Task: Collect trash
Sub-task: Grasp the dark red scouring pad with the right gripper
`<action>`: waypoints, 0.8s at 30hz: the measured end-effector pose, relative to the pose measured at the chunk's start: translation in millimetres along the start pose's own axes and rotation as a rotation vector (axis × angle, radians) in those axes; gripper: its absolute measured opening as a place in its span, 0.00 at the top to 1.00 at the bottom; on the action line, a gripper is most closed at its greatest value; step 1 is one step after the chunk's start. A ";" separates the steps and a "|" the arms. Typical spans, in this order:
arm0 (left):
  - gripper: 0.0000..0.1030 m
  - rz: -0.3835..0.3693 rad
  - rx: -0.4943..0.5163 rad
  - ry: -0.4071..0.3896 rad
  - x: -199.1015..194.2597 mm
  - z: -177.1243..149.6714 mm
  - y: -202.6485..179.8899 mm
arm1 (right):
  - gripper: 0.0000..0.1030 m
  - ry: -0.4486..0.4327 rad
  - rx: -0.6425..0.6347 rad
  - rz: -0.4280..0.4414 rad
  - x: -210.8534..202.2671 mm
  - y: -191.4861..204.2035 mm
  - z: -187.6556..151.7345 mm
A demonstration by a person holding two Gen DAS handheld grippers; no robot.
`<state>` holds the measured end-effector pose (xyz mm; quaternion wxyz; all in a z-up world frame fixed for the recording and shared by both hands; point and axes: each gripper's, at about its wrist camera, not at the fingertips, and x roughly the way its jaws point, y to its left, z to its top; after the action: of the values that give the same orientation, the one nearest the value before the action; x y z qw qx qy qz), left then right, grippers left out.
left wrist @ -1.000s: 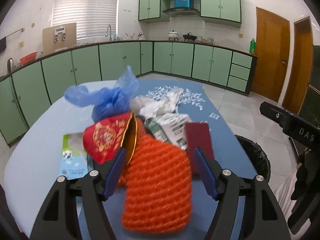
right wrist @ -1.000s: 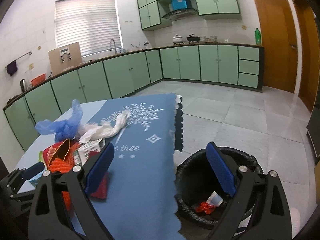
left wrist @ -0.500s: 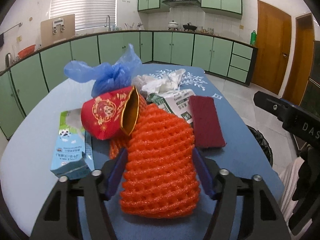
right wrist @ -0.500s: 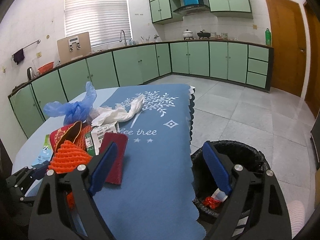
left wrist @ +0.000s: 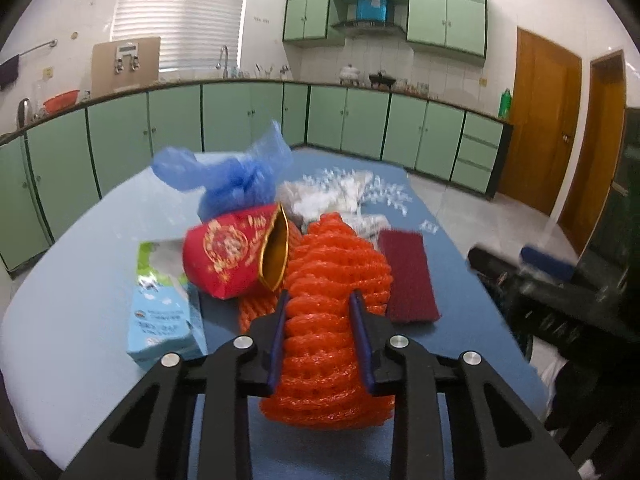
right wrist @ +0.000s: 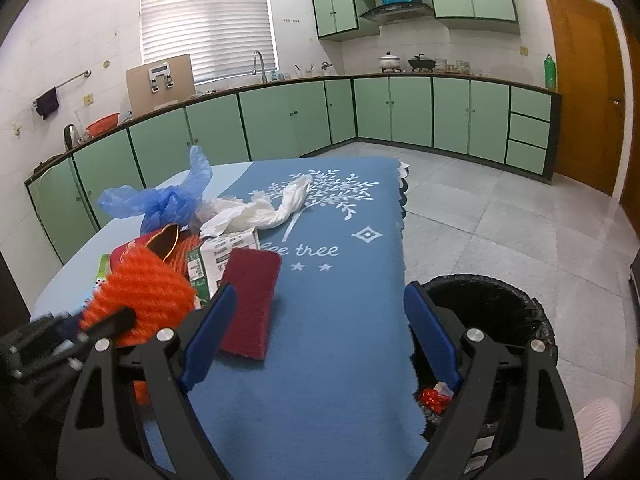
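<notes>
One orange foam net sleeve [left wrist: 332, 312] lay pinched between the just-closed jaws of the left hand-held gripper [left wrist: 320, 320].
Beside the sleeve on the surface [right wrist: 340, 320] lay one maroon scouring pad [right wrist: 248, 304], one red pouch [left wrist: 228, 256], one blue bag [right wrist: 160, 204]; the cloth read "tree". The right hand-held gripper [right wrist: 320, 340] stood spread, empty.

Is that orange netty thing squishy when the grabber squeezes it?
Probably yes. The orange foam net looks pinched narrow where the left gripper presses it and bulges beyond the pads, so it likely squashes easily. Its open mesh suggests it is very light and may spring back when released.
</notes>
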<state>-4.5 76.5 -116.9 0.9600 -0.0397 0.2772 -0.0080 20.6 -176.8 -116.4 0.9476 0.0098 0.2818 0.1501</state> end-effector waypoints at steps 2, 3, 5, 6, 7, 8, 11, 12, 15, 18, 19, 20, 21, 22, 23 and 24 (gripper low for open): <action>0.72 0.014 0.002 -0.036 -7.7 3.7 3.3 | 0.20 0.005 -0.002 0.003 2.6 2.9 -1.4; 0.72 0.022 0.005 -0.046 -10.2 5.9 3.5 | 0.20 0.008 -0.005 0.005 4.5 5.5 -2.1; 0.72 0.041 0.004 -0.053 -10.3 6.8 8.7 | 0.20 0.013 -0.011 0.007 8.6 11.7 -3.2; 0.72 0.049 -0.006 -0.050 -9.1 6.3 12.5 | 0.20 0.014 -0.013 0.009 9.8 13.6 -3.5; 0.72 0.053 -0.016 -0.045 -7.7 6.5 15.2 | 0.21 0.017 -0.018 0.012 12.0 16.7 -3.9; 0.72 0.058 -0.034 -0.037 -5.4 5.8 20.5 | 0.21 0.021 -0.024 0.014 14.8 20.8 -4.4; 0.72 0.068 -0.057 -0.037 -3.6 5.9 30.1 | 0.22 0.033 -0.032 0.019 20.3 27.7 -5.3; 0.72 0.070 -0.060 -0.040 -4.6 5.8 31.7 | 0.22 0.041 -0.033 0.024 23.1 30.6 -5.7; 0.72 0.069 -0.061 -0.044 -5.1 4.4 35.3 | 0.22 0.061 -0.047 0.019 30.9 38.4 -7.6; 0.72 0.062 -0.062 -0.037 -3.6 2.4 36.8 | 0.24 0.081 -0.062 -0.001 36.2 41.8 -8.5; 0.72 0.060 -0.065 -0.034 -2.7 1.7 37.5 | 0.26 0.088 -0.062 -0.005 37.7 41.8 -8.9; 0.72 0.058 -0.067 -0.032 -2.1 1.3 38.2 | 0.26 0.097 -0.066 -0.014 39.4 42.8 -9.1; 0.72 0.055 -0.071 -0.030 -1.3 1.3 39.2 | 0.26 0.101 -0.069 -0.015 40.1 42.8 -9.3; 0.72 0.053 -0.073 -0.029 -0.8 1.0 39.3 | 0.27 0.107 -0.074 -0.018 40.9 43.5 -9.3; 0.72 0.051 -0.073 -0.027 -0.1 0.9 39.7 | 0.28 0.114 -0.082 -0.021 42.0 44.8 -9.4; 0.72 0.049 -0.072 -0.026 0.4 0.7 39.6 | 0.29 0.119 -0.087 -0.019 43.3 45.6 -9.8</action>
<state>-4.1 115.9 -119.7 0.9613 -0.0677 0.2658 0.0263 37.0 -121.4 -142.9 0.9301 -0.0431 0.3309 0.1534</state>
